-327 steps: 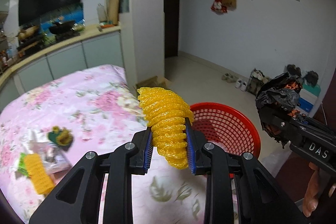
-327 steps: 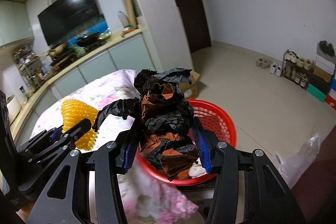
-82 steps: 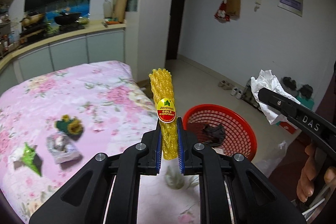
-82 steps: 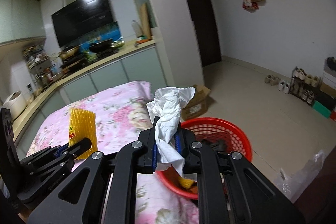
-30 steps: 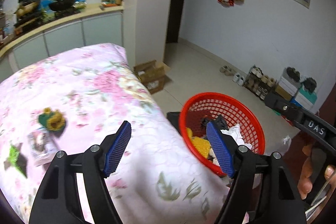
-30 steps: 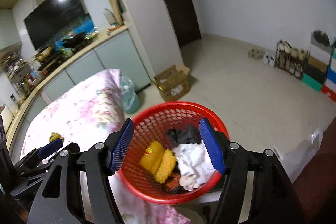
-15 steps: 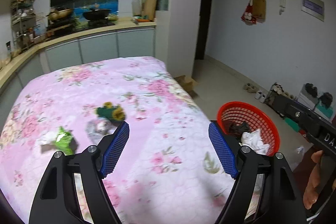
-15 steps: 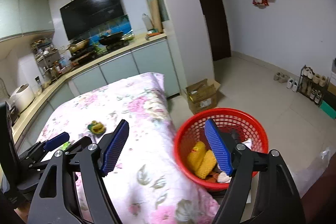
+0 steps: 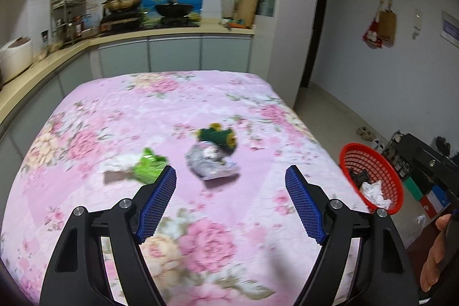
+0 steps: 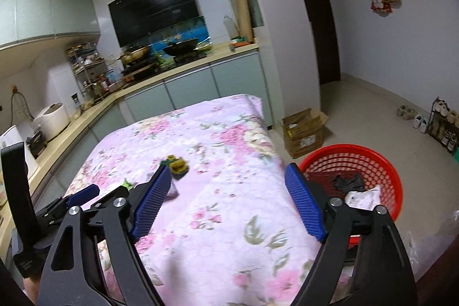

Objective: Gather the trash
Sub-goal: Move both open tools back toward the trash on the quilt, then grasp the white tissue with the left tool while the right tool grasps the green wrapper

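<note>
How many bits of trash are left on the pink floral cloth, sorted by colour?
Green wrapper: 1
Silvery wrapper: 1
Dark green and yellow piece: 1
Total: 3

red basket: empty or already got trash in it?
Partly filled. The red basket holds a white crumpled paper and a black wad; much mesh shows.

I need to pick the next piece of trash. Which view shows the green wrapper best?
The left wrist view: the green wrapper lies in full sight on the pink floral cloth, though blurred. In the right wrist view only a green tip shows behind the grippers.
</note>
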Demonstrator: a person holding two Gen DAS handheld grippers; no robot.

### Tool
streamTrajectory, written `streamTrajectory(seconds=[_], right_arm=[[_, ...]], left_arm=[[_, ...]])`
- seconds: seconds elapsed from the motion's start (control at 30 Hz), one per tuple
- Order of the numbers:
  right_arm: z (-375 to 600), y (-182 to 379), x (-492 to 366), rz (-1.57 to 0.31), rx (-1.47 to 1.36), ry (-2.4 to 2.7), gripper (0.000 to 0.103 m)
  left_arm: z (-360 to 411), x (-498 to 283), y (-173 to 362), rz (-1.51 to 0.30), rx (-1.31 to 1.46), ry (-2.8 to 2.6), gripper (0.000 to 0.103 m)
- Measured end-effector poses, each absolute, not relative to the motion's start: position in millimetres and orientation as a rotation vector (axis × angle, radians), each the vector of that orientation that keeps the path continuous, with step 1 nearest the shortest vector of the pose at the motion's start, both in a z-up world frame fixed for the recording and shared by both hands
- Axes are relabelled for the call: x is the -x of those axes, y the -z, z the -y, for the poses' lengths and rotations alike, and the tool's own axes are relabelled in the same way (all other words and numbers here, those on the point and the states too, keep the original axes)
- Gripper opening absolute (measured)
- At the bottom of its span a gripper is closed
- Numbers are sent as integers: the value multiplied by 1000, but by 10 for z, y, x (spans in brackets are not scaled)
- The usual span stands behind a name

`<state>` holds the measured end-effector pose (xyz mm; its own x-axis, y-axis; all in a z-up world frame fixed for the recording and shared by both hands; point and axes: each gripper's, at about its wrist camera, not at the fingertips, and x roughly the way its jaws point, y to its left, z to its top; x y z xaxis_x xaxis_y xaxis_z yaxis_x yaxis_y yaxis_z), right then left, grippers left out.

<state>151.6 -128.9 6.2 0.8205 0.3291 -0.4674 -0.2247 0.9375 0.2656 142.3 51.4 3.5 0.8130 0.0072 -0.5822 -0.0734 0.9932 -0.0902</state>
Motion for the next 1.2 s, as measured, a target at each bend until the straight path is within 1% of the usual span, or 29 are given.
streamTrajectory(seconds=[0.4,0.67,1.2], right_arm=[[925,9,-1653,-570,-179,-367,79],[859,82,-1788,-600,-170,-375,79],[648,239,-2127,-669,-150,-373,79]], left_arm=[[-1487,-1261,65,-643,220,-240,76],[-2044,-1329,137,-656,309,-331,76],[-2131,-1983,477,-760,350,-262,75]])
